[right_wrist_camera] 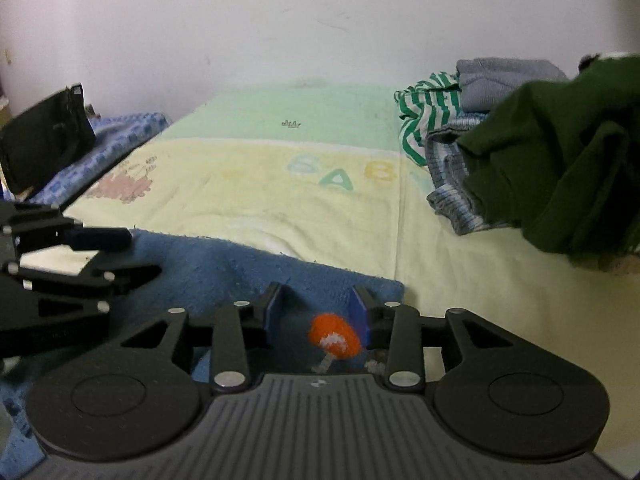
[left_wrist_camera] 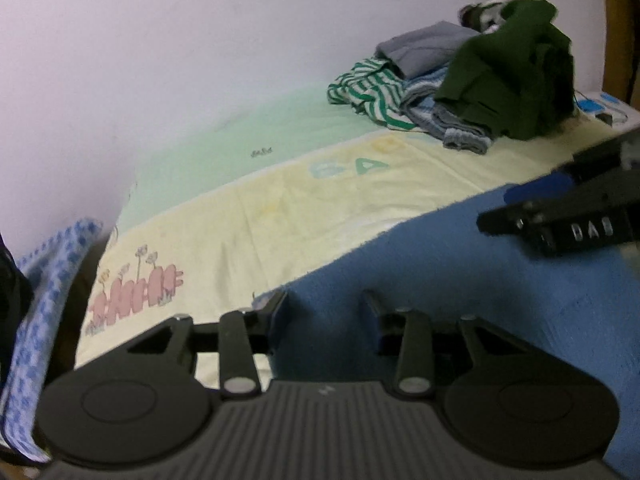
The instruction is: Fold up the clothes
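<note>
A blue towel [left_wrist_camera: 440,280] [right_wrist_camera: 240,264] lies flat on the near part of the bed, with an orange embroidered patch [right_wrist_camera: 334,336] on it. My left gripper [left_wrist_camera: 326,308] stands open low over the towel's left edge, nothing pinched between its fingers. My right gripper [right_wrist_camera: 318,304] is open too, its blue pads on either side of the orange patch, close above the cloth. Each gripper shows in the other's view: the right gripper [left_wrist_camera: 500,208] at the right edge, the left gripper [right_wrist_camera: 140,256] at the left.
A yellow and green bed sheet [left_wrist_camera: 280,208] [right_wrist_camera: 280,184] runs back to a pale wall. At the far right sits a clothes pile: dark green garment [left_wrist_camera: 512,80] [right_wrist_camera: 560,160], green-striped piece [left_wrist_camera: 368,92] [right_wrist_camera: 424,120], grey folded piece [left_wrist_camera: 424,46] [right_wrist_camera: 504,80]. A blue checked cloth [left_wrist_camera: 40,300] [right_wrist_camera: 112,136] hangs at the left.
</note>
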The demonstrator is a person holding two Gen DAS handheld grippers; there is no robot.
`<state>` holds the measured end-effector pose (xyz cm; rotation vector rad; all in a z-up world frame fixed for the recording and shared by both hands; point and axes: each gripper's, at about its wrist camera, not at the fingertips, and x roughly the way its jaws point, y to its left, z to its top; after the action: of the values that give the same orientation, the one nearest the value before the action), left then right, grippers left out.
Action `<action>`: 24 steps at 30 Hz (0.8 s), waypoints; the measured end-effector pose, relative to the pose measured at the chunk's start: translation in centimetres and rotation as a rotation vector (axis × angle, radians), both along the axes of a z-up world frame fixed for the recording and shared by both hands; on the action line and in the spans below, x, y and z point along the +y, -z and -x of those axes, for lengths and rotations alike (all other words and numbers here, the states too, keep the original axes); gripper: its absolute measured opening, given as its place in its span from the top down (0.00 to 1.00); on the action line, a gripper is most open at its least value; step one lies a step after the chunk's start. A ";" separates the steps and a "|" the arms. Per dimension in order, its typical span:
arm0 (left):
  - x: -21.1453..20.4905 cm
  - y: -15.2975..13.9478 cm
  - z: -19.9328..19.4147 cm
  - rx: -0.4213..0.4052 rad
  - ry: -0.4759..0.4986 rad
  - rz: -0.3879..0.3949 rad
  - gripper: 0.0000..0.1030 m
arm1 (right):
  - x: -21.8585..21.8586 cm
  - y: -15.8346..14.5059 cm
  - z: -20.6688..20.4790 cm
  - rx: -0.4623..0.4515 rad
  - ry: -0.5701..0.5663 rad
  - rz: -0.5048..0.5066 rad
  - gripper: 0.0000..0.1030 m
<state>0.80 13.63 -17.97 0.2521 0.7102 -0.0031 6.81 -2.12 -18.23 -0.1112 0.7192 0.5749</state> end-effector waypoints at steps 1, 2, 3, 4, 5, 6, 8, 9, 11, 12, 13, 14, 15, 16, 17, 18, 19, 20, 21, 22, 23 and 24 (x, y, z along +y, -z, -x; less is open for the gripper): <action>0.0 0.0 0.0 0.003 0.007 -0.007 0.61 | 0.1 -0.2 0.1 -0.001 -0.001 0.010 0.63; 0.0 -0.1 0.0 0.006 0.015 -0.014 0.61 | 0.2 -0.3 0.2 -0.002 -0.002 0.020 0.63; 0.2 -0.5 0.1 0.017 0.013 -0.012 0.61 | 0.3 -0.5 0.4 -0.002 -0.002 0.028 0.63; 0.3 -0.9 0.1 0.028 0.011 -0.011 0.60 | 0.0 -1.2 0.8 0.003 0.012 0.018 0.64; 0.3 -1.4 0.4 0.030 0.009 -0.002 0.60 | -0.2 -1.9 1.2 0.008 0.026 0.009 0.64; 0.4 -1.8 1.1 0.014 0.011 0.010 0.54 | -0.4 -2.6 1.7 0.013 0.037 -0.003 0.65; 0.4 -2.5 2.9 -0.018 0.020 0.035 0.44 | -1.2 -3.7 3.6 -0.002 -0.024 -0.048 0.66; 0.1 -2.5 3.6 -0.022 0.029 0.035 0.43 | -1.3 -3.4 4.5 0.017 -0.048 -0.043 0.65; -0.5 -2.3 4.9 -0.022 0.047 0.024 0.43 | -1.5 -2.9 6.4 0.057 -0.097 -0.031 0.66; -1.0 -1.8 5.3 -0.009 0.059 0.010 0.44 | -1.5 -2.1 7.2 0.078 -0.118 -0.010 0.66; -1.2 -1.3 5.6 -0.011 0.056 -0.005 0.44 | -1.6 -1.4 7.9 0.075 -0.120 0.011 0.66; -1.5 -0.8 6.0 -0.014 0.051 -0.021 0.44 | -1.9 -0.9 8.6 0.054 -0.113 0.015 0.65; -1.6 -0.7 6.1 -0.021 0.044 -0.023 0.44 | -2.2 -0.6 9.2 0.036 -0.107 0.007 0.65; -1.7 -0.6 6.2 -0.028 0.037 -0.024 0.44 | -2.5 -0.3 9.7 0.019 -0.100 -0.001 0.65; -1.7 -0.8 6.2 -0.021 0.027 -0.023 0.44 | -2.4 -0.6 9.8 0.022 -0.099 0.010 0.65; -1.8 -1.1 6.1 -0.013 0.016 -0.022 0.44 | -2.4 -1.0 9.9 0.025 -0.097 0.021 0.65; -1.8 -1.5 6.4 -0.016 0.012 -0.020 0.45 | -2.3 -1.3 10.1 0.028 -0.096 0.030 0.65; -1.8 -1.8 7.0 -0.027 0.011 -0.023 0.44 | -2.6 -1.9 10.2 0.025 -0.101 0.022 0.65; -1.9 -1.6 7.5 -0.022 0.004 -0.040 0.43 | -3.0 -2.4 10.7 0.013 -0.124 0.000 0.65; -2.0 -1.4 7.9 -0.016 -0.003 -0.057 0.42 | -3.4 -2.5 10.8 0.009 -0.144 -0.012 0.65; -2.2 -1.2 8.4 -0.010 -0.010 -0.075 0.43 | -3.6 -2.3 11.2 0.016 -0.157 -0.007 0.64; -2.3 -0.8 8.9 -0.007 -0.024 -0.088 0.43 | -3.8 -1.8 11.5 0.030 -0.150 0.010 0.64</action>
<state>-8.09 11.33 -17.15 0.3271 0.7067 0.0521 -4.69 -5.88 -16.46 -0.1677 0.7471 0.7178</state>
